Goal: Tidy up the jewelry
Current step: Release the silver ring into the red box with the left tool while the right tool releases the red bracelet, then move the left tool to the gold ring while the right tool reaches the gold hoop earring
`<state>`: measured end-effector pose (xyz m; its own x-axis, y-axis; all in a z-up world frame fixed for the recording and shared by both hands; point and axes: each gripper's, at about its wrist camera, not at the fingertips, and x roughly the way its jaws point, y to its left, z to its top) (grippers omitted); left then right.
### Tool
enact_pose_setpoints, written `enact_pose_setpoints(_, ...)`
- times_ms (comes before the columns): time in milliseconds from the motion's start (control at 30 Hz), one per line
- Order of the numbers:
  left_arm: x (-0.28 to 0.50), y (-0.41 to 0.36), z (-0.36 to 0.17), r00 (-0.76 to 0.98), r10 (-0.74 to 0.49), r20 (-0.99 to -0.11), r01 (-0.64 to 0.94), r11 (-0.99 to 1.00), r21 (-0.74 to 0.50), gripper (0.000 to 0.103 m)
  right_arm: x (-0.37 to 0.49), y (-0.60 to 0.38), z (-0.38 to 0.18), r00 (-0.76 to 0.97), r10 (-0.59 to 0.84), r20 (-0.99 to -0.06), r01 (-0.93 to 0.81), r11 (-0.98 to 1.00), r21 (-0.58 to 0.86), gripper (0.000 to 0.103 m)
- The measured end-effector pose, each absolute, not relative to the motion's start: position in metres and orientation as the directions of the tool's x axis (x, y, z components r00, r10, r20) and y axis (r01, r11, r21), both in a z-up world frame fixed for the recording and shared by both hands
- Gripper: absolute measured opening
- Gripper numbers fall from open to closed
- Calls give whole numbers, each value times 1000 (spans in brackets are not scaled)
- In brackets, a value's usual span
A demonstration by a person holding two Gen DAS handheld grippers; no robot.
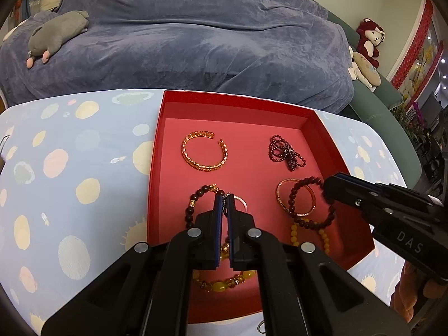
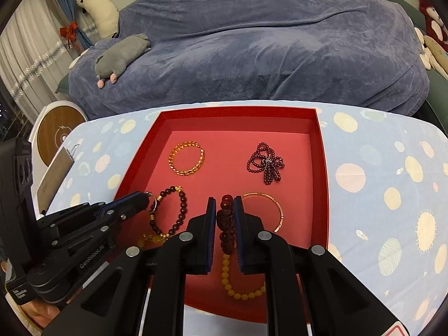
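A red box [image 1: 240, 95] [image 2: 319, 151] lies on the spotted cloth and holds several bracelets. My left gripper [image 1: 224, 199] [image 2: 144, 197] is over its front left part, shut on a thin silver ring [image 1: 243, 201] [image 2: 155, 203]. Under it lies a dark bead bracelet with gold charms [image 1: 190, 212] [image 2: 183, 207]. My right gripper [image 2: 225, 200] [image 1: 326, 187] is shut on a dark red bead bracelet [image 2: 225, 221] [image 1: 291, 197], which hangs over a rose-gold bangle [image 1: 279, 200] [image 2: 280, 210]. Farther back lie a gold bracelet [image 1: 205, 168] [image 2: 175, 168] and a garnet bead strand [image 1: 287, 152] [image 2: 266, 165].
Yellow bead bracelets [image 1: 294, 232] [image 1: 221, 285] [image 2: 240, 295] lie at the box's front. A blanket-covered bed [image 1: 196, 42] with a grey plush toy [image 1: 56, 36] stands behind the table. In the right wrist view, a round wooden-faced device [image 2: 58, 131] and a metal clip [image 2: 56, 173] sit at the table's left.
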<state>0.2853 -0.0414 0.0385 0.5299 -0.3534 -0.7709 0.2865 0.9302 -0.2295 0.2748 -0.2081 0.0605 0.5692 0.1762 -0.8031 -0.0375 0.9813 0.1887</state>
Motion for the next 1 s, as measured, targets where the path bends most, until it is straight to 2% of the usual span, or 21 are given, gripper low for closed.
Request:
enact_pose_setpoints(67,287,-42,38,539,-348,-767,281,933,-226,5,274,-210,58,578,154,-801,-29,985,168,17)
enact_pose_setpoints(133,288,-43,38,542,-345,-766,280,934,-223,11,272,-213,58,588,139,-797,-16,987,160,21)
enact_pose_setpoints(200,286,-43,40,554,-333,-763,267,939,-216,29,268,-218,60,598,137,-790,-5,986,167,30)
enact_pose_setpoints(267,283,-43,44,566,-330,-755,262,941,-215,33,262,-221,64,606,139,-783,0,985,175,34)
enact_pose_setpoints(633,238,-30,69,609,-344,-715,280,936,-212,34,200,-223,83,627,111,-771,-15,991,131,34)
enact_pose_setpoints(1000,180,-25,61,582,-333,-742,283,938,-199,34,138,-214,67,584,102,-805,-5,993,121,34)
